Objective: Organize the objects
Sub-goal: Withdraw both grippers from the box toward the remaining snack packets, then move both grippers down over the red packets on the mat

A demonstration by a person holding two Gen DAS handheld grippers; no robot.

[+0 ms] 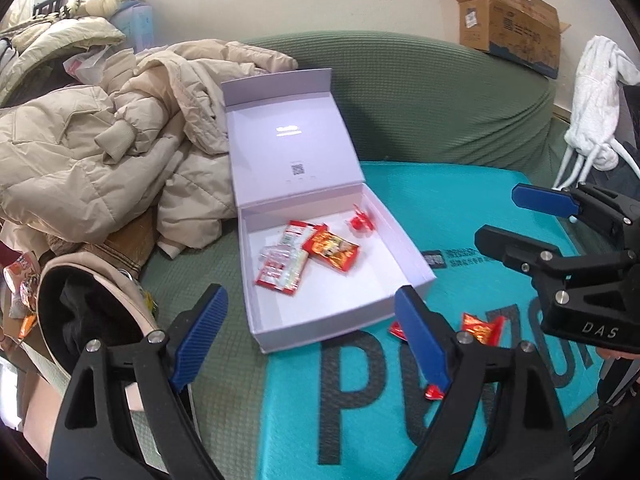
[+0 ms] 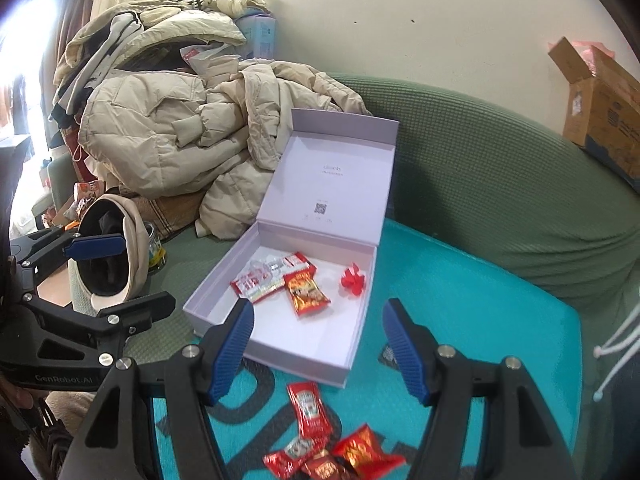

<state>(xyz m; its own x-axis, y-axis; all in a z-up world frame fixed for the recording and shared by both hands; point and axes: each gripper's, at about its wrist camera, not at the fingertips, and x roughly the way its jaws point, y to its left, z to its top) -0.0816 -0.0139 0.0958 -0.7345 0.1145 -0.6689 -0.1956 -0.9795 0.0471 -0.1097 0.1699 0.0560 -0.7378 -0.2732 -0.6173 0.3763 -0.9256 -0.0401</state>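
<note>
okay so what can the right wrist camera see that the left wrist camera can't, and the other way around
Only the right wrist view shows the full cluster of loose packets on the teal mat near the tool, including a ketchup sachet. Only the left wrist view shows the white garment hanging at the right edge. Both show the open white box holding packets and a red bow, the beige jacket, the cardboard carton, and the left tool and right tool, open and empty.

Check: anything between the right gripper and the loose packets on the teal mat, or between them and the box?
Nothing visible. The right gripper is open above the loose packets, which lie on the teal mat in front of the white box. Its lid stands open.
</note>
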